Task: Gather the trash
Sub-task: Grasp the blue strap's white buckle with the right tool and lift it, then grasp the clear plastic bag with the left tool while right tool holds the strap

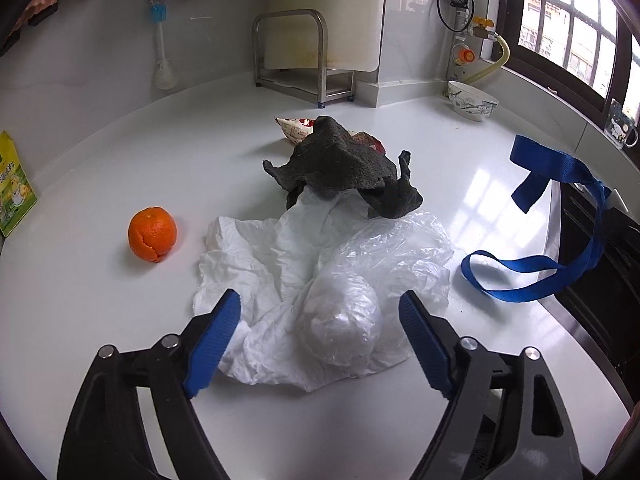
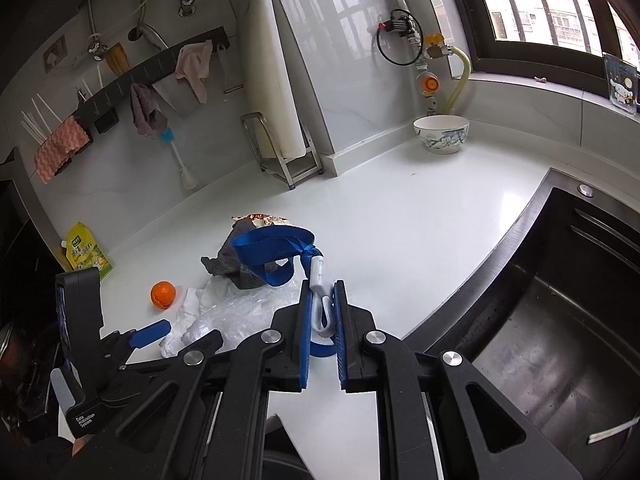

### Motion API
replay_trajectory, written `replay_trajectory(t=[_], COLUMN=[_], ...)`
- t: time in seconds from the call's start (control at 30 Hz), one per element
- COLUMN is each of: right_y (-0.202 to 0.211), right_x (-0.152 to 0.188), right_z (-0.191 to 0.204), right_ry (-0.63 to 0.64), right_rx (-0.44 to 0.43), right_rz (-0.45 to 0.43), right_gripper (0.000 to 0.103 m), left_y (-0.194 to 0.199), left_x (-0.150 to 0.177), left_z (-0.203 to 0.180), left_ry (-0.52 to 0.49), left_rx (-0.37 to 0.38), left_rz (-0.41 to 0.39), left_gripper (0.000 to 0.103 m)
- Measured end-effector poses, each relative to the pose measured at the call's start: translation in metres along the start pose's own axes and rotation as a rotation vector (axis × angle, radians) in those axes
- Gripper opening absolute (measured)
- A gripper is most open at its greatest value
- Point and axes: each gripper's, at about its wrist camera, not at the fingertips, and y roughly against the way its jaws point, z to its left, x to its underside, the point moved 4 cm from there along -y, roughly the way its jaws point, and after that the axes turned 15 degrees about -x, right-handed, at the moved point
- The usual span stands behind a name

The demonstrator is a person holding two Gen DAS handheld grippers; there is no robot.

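L gripper (image 1: 320, 320): nearest the left cam; jaws apart, blue pads either side of the plastic bag, not pressing on it. Also seen in right cam at lower left, one blue finger over the paper's edge.
R gripper (image 2: 322, 312): jaws together, clamped on white clip (image 2: 320, 300) of a blue strap (image 2: 276, 254). Strap loops up and out in front of the pads; in left cam it hangs at right, above counter edge.
Plastic bag (image 1: 360, 292): clear, crumpled, w/ a rounded lump at near end, between the L pads. Lies on top of the paper.
Paper (image 1: 256, 264): white, creased sheet, spread flat on counter, under bag and partly under the cloth.
Cloth (image 1: 340, 160): dark grey, ragged, heaped just behind paper; front edge overlaps it.
Wrapper (image 1: 296, 126): cream w/ red print, behind cloth, mostly covered by it.
Orange (image 1: 152, 234): on counter left of paper, apart from it; peel split near bottom.
Counter (image 1: 120, 320): white, glossy.
Pouch (image 1: 14, 184): yellow-green, far left by wall, upright.
Bowl (image 1: 472, 100): white w/ pattern, back right corner near window, well apart from the trash.
Rack (image 1: 296, 56): steel, at back wall, white board standing in it.
Brush (image 1: 162, 48): blue head, white handle, hangs on wall left of rack.
Sink (image 2: 560, 300): dark steel basin, right of counter in right cam.
Wall rail (image 2: 132, 76): cloths hanging off it; pink, mauve, pale.
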Motion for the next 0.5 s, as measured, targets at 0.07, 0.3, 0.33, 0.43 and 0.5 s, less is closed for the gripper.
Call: replay_trajectory(t=[0.07, 0.3, 0.33, 0.43, 0.5], right_y=[-0.001, -0.004, -0.003, -0.002, 0.000], right_x=[0.003, 0.013, 0.014, 0.018, 0.021], right_z=[-0.001, 0.001, 0.002, 0.005, 0.007], right_ry=[-0.006, -0.016, -0.016, -0.010, -0.009], right_rx=[-0.003, -0.019, -0.019, -0.015, -0.013], right_rz=[0.005, 0.022, 0.022, 0.025, 0.028], right_gripper=[0.010, 0.010, 0.010, 0.010, 0.010], left_y=[-0.001, 0.009, 0.012, 0.023, 0.031], left_x=[0.003, 0.005, 0.004, 0.003, 0.002], left_z=[-0.004, -0.003, 0.000, 0.008, 0.014], left_ry=[-0.011, -0.008, -0.004, 0.010, 0.017], left_rx=[0.011, 0.024, 0.023, 0.022, 0.025], left_rz=[0.010, -0.002, -0.007, -0.024, -0.034], left_gripper=[0.055, 0.033, 0.033, 0.032, 0.032])
